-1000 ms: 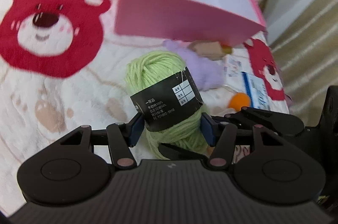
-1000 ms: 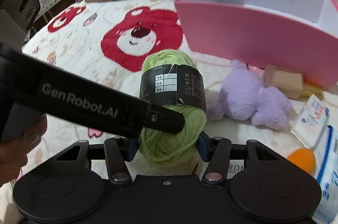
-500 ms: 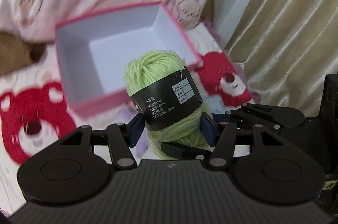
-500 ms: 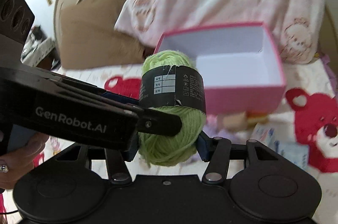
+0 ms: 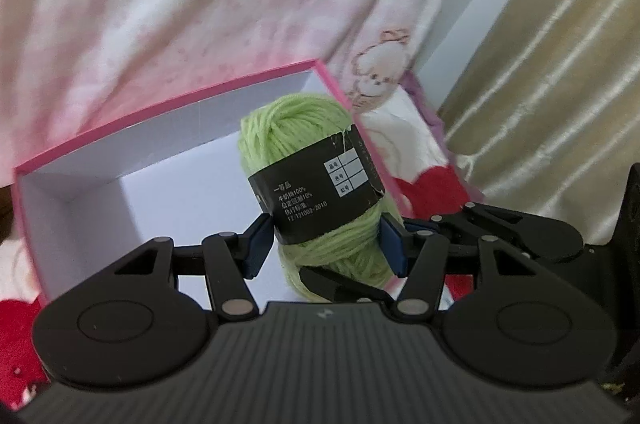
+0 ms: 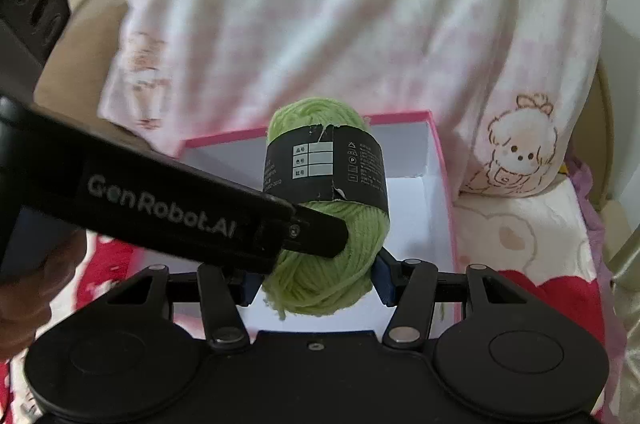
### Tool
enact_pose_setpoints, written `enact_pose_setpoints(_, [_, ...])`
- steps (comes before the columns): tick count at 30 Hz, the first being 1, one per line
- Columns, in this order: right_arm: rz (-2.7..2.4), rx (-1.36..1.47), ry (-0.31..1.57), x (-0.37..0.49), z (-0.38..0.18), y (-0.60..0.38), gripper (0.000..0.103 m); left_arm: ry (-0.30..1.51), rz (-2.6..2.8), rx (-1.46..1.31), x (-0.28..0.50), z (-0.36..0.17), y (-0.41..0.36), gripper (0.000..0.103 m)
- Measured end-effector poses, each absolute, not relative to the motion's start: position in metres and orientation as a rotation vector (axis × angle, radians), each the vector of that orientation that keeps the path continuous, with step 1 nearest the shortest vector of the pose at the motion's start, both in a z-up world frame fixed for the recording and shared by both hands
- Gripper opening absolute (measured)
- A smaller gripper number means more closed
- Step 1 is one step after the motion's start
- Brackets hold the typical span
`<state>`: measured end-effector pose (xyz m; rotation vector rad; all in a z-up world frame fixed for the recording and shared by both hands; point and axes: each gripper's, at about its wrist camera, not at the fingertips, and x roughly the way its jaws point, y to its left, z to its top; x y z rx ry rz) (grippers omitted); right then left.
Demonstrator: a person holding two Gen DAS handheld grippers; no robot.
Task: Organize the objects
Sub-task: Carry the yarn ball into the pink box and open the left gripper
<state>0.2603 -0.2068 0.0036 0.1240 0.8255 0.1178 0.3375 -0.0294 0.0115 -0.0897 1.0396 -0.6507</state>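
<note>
A green yarn ball [image 5: 316,184] with a black paper band is held upright by both grippers at once. My left gripper [image 5: 324,242] is shut on its lower part. My right gripper [image 6: 316,282] is shut on the same yarn ball [image 6: 326,208] from another side. The left gripper's black finger [image 6: 312,232] crosses in front of the yarn in the right wrist view. The open pink box [image 5: 80,152] with a white inside lies just behind and below the yarn; it also shows in the right wrist view [image 6: 442,184].
A pink-and-white pillow [image 6: 320,16] with a puppy print stands behind the box. The bedspread [image 6: 520,236] with red bear prints lies around it. A gold curtain [image 5: 560,64] hangs at the right. A brown cushion [image 6: 76,64] sits at the left.
Both grippers have lifted the yarn ball off the bedspread and carried it forward over the pink box. The toys on the bed have dropped out of view.
</note>
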Motion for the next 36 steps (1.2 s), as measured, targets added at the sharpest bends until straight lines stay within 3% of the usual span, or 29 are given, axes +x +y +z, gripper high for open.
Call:
enact_pose_setpoints(9, [0.026, 0.039, 0.925, 0.315, -0.047, -0.204, 0.059, 1.105, -0.604, -0.226, 0.380, -0.046, -0.030, 0.055])
enact_pose_setpoints(18, [0.109, -0.073, 0.966, 0.311, -0.044, -0.211, 0.066, 1.153, -0.609, -0.219, 0.390, -0.066, -0.034, 0.041])
enact_pose_setpoints(20, [0.100, -0.106, 0.963, 0.306, -0.045, -0.214, 0.061, 1.125, -0.611, -0.185, 0.383, -0.066, -0.042, 0.041])
enact_pose_setpoints(22, [0.083, -0.114, 0.949, 0.301, -0.050, -0.218, 0.031, 1.086, -0.611, -0.155, 0.379, -0.065, -0.047, 0.041])
enact_pose_setpoints(25, [0.004, -0.087, 0.894, 0.299, -0.056, -0.226, 0.010, 1.051, -0.546, -0.145, 0.380, -0.065, -0.055, 0.042])
enact_pose_setpoints(32, [-0.052, -0.103, 0.856, 0.308, -0.060, -0.218, 0.017, 1.031, -0.483, -0.173, 0.378, -0.065, -0.064, 0.046])
enact_pose_setpoints(34, [-0.036, -0.059, 0.862, 0.302, -0.058, -0.221, 0.021, 1.047, -0.478, -0.184, 0.374, -0.064, -0.059, 0.059])
enact_pose_setpoints(36, [-0.017, 0.006, 0.879, 0.291, -0.055, -0.224, 0.025, 1.043, -0.443, -0.151, 0.367, -0.061, -0.054, 0.062])
